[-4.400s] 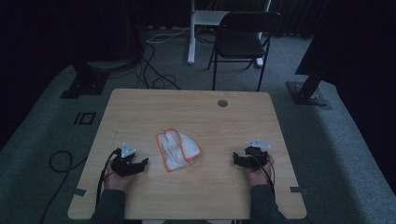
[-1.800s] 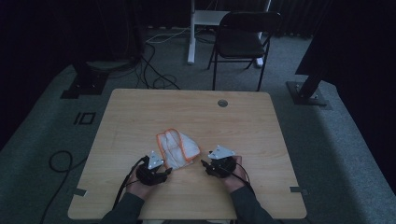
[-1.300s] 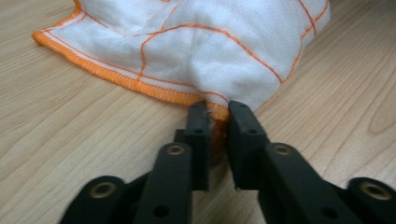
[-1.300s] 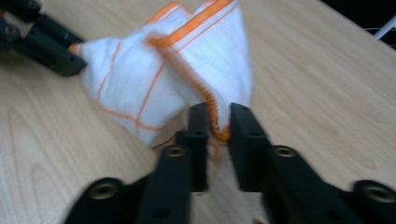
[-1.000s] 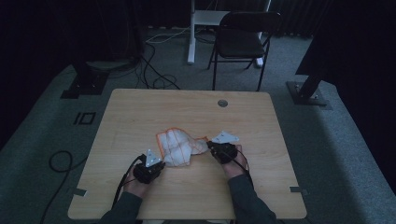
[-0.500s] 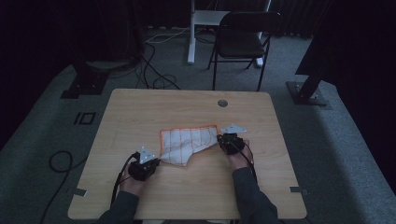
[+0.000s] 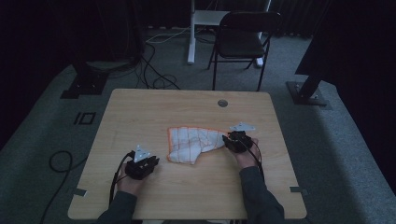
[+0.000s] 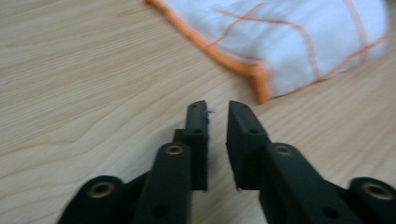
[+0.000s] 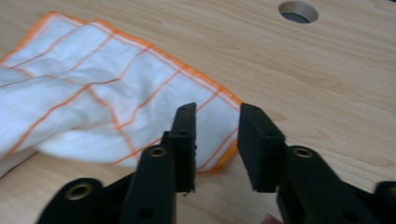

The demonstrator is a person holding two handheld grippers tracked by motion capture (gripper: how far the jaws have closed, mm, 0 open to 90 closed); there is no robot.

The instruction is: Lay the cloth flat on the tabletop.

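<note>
A white cloth with orange grid lines and an orange hem (image 7: 194,143) lies partly unfolded and rumpled on the wooden table (image 7: 140,116), right of centre. My right gripper (image 7: 228,140) is at the cloth's right corner; in the right gripper view its jaws (image 9: 217,109) stand open just over that corner of the cloth (image 9: 93,107). My left gripper (image 7: 153,163) sits on bare wood, left of and nearer than the cloth. In the left gripper view its jaws (image 8: 217,105) are a little apart with nothing between them, and the cloth's folded corner (image 8: 299,32) lies just ahead.
A round cable hole (image 7: 222,102) is in the table's far right part, also ahead of the right gripper as the hole (image 9: 298,11). A black chair (image 7: 243,42) and floor cables stand beyond the table.
Both grippers went to the folded cloth and pulled it open sideways. Since half a second ago the left gripper has let go and drawn back toward the near left; the cloth slumped.
</note>
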